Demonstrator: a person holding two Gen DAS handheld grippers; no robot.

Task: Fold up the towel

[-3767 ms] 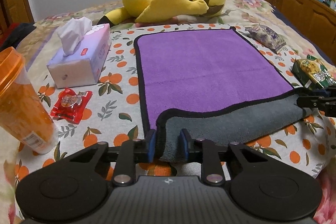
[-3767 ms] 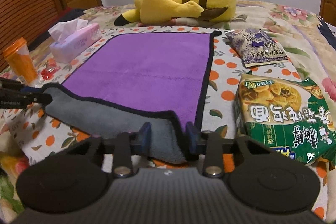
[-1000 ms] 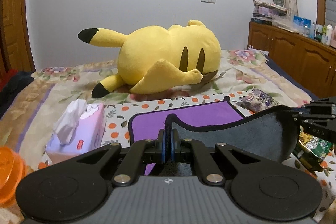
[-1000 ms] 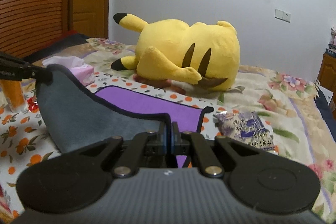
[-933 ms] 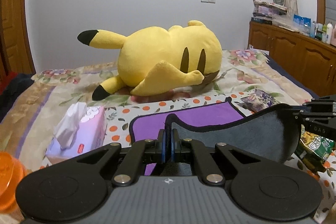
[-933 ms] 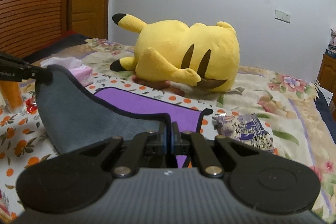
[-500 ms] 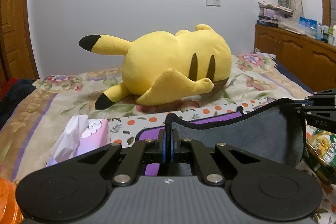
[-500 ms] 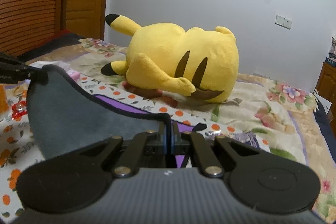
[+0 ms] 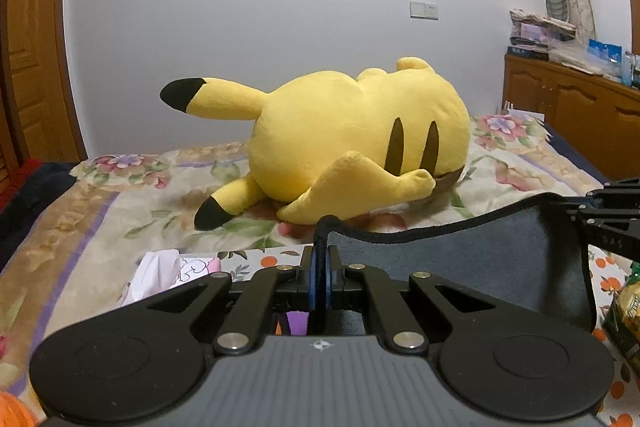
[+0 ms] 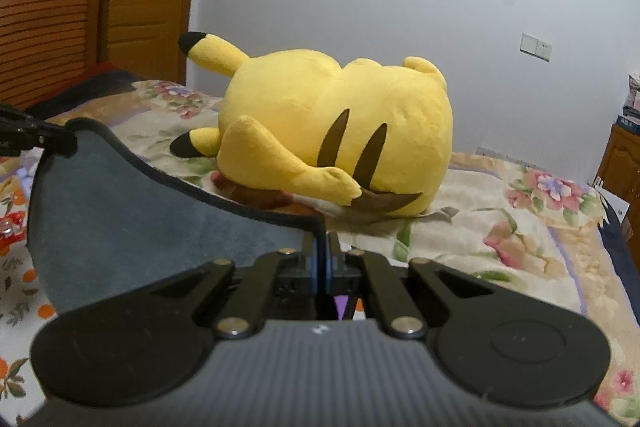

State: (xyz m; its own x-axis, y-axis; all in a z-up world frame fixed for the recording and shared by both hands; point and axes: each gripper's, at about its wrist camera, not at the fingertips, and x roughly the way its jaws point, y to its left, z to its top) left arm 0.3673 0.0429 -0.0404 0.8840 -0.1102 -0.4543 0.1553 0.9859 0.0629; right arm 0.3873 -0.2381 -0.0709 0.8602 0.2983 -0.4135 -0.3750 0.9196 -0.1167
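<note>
The towel (image 9: pixel 472 267) is purple with a grey underside and black hem. Both near corners are lifted off the bed, so its grey side faces me and sags between the grippers. My left gripper (image 9: pixel 320 259) is shut on the towel's left corner. My right gripper (image 10: pixel 322 259) is shut on the right corner; the grey towel (image 10: pixel 132 203) stretches away to the left there. Each gripper shows at the edge of the other's view, the right gripper (image 9: pixel 600 215) and the left gripper (image 10: pixel 36 137). A sliver of the purple side (image 9: pixel 296 321) shows below the left jaws.
A large yellow plush toy (image 9: pixel 352 143) lies on the flowered bed just beyond the towel. A tissue box (image 9: pixel 168 275) sits to the left. A green snack packet (image 9: pixel 628 303) lies at the right. A wooden cabinet (image 9: pixel 580 123) stands far right.
Both grippers shut on the towel's near corners, then lifted them and carried them forward toward the plush toy. The purple surface is now almost fully hidden behind the raised grey side.
</note>
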